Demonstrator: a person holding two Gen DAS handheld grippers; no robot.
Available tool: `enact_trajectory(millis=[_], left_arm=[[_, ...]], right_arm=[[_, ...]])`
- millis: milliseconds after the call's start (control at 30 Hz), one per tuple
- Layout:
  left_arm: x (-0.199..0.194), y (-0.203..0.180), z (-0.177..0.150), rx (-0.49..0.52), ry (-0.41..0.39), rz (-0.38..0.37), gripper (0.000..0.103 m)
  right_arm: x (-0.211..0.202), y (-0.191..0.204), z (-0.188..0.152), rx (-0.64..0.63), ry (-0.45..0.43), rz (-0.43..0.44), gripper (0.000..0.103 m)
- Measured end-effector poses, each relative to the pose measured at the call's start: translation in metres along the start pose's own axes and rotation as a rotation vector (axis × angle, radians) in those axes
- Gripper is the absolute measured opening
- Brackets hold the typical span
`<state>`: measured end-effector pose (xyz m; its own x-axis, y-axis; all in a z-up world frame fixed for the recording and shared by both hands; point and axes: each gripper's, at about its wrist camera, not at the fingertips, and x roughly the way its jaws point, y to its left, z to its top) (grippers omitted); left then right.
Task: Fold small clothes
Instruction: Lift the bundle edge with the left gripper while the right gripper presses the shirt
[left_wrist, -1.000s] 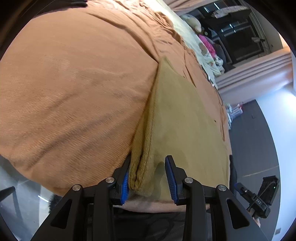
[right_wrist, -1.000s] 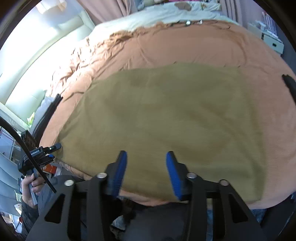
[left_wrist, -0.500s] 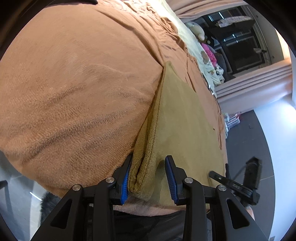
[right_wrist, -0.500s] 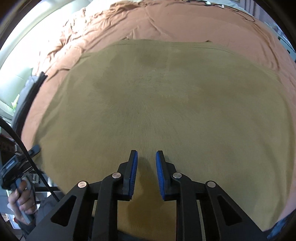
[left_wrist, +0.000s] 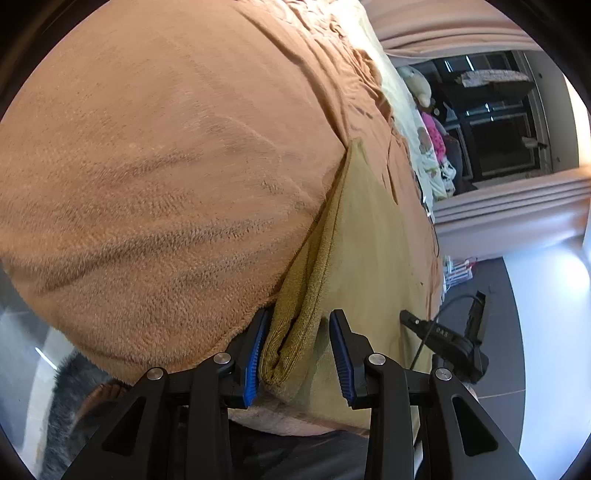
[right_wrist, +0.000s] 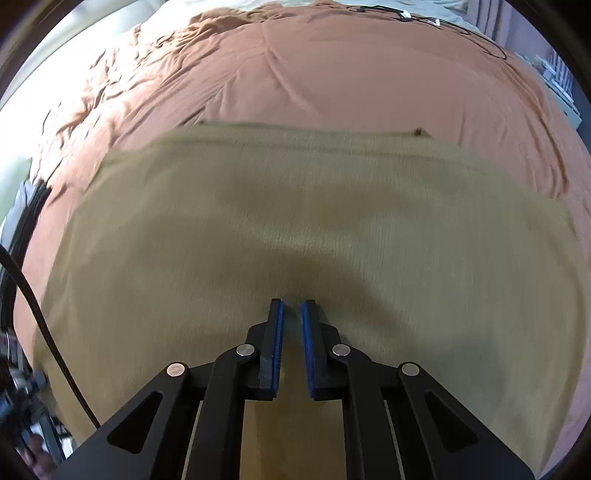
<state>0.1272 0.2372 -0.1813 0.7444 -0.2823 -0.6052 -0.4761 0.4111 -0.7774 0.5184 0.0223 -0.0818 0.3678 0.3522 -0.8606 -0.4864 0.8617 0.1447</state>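
Note:
An olive-tan cloth (right_wrist: 295, 229) lies spread flat on an orange-brown bedspread (right_wrist: 332, 74). In the left wrist view the same cloth (left_wrist: 369, 240) runs away from me, its doubled near edge rising between my jaws. My left gripper (left_wrist: 297, 325) is open, its blue pads on either side of that folded corner, not clamped on it. My right gripper (right_wrist: 291, 306) rests on the cloth's middle near edge with the jaws nearly closed, a narrow gap between the pads; I cannot tell whether cloth is pinched there. The right gripper's body (left_wrist: 447, 339) shows in the left wrist view.
The bedspread (left_wrist: 166, 166) fills the left of the left wrist view. Pale sheets, soft toys and a pink item (left_wrist: 432, 133) lie at the bed's far end. Curtains (left_wrist: 509, 218) and grey floor (left_wrist: 524, 332) lie to the right. A black cable (right_wrist: 48, 332) hangs at the left.
My right gripper moved forward onto the cloth and its jaws closed from wide apart to nearly shut. My left gripper stayed open around the cloth's corner, shifting slightly closer.

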Motion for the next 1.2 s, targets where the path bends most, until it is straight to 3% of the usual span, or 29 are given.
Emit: enact_trajectory(millis=[233, 533, 667, 767, 1200], left_arm=[[-0.002, 0.0, -0.008, -0.019, -0.015, -0.004, 0.036], [0.0, -0.007, -0.01, 0.031, -0.02, 0.032, 0.036], [0.004, -0.007, -0.01, 0.054, -0.017, 0.066, 0.016], [0.004, -0.002, -0.008, 0.023, 0.006, 0.027, 0.01], [-0.01, -0.022, 0.001, 0.038, 0.03, -0.102, 0.007]], right_arm=[[0.014, -0.006, 0.028, 0.022, -0.011, -0.014, 0.007], [0.031, -0.021, 0.06, 0.053, -0.025, 0.0, 0.006], [0.04, -0.025, 0.076, 0.079, -0.037, 0.011, 0.006], [0.038, -0.03, 0.08, 0.105, -0.038, 0.026, 0.006], [0.0, -0.029, 0.023, 0.096, 0.055, 0.138, 0.007]])
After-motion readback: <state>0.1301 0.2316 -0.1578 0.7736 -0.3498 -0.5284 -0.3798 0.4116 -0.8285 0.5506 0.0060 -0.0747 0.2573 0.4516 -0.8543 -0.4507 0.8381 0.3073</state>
